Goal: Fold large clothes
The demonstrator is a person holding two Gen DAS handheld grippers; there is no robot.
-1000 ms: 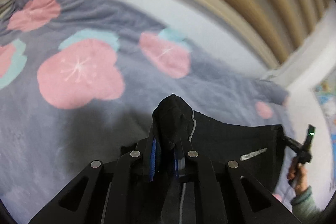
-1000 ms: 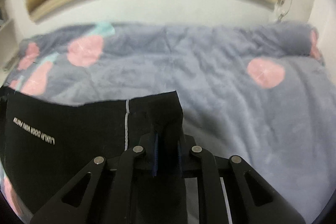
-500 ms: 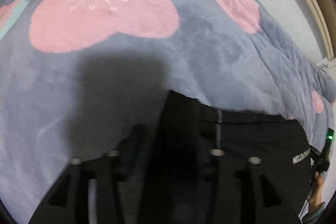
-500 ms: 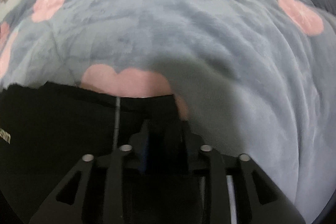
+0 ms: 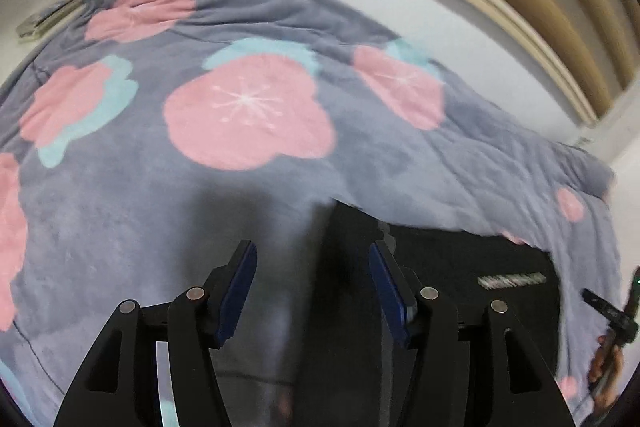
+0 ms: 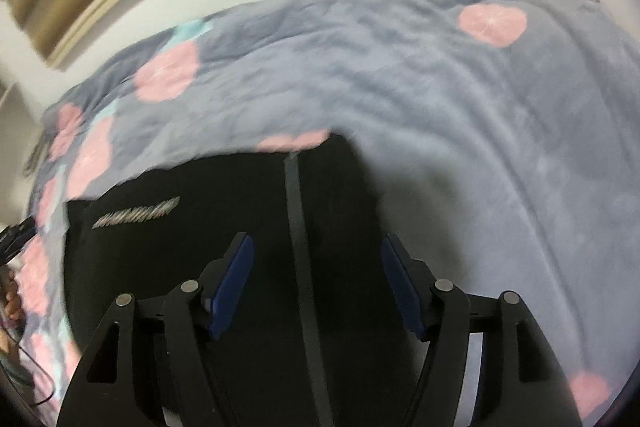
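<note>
Both hand-held grippers were spread wide w/ nothing between the blue pads. Left hand-held gripper (image 5: 312, 291) sat low centre of the left wrist view; right hand-held gripper (image 6: 316, 287) low centre of the right wrist view.

Black garment (image 6: 192, 267) lay flat on the bed's grey blanket (image 6: 460, 99) w/ pink flower print. In the right view it filled the lower left and centre, its far edge running across the frame from left up to about centre, a grey stripe (image 6: 294, 203) going straight up between the jaws, white lettering (image 6: 136, 215) at mid left. In the left view the garment (image 5: 460, 267) sat lower right, lettering (image 5: 512, 279) at right; its near corner fell just right of the gap between the jaws.

Key relation: the garment's far edge lay crosswise ahead of both tools, so its long axis prob. ran side to side betw. them. Right tool looked directly over the cloth; left tool seemed at the edge, partly over bare blanket. So right was nearer to fabric. Judging from flat lie + open jaws, a fold was prob. just laid down; next grab likely needs new edge or corner picks. Frames were blurry, so the exact corner pos. was unclear.
</note>
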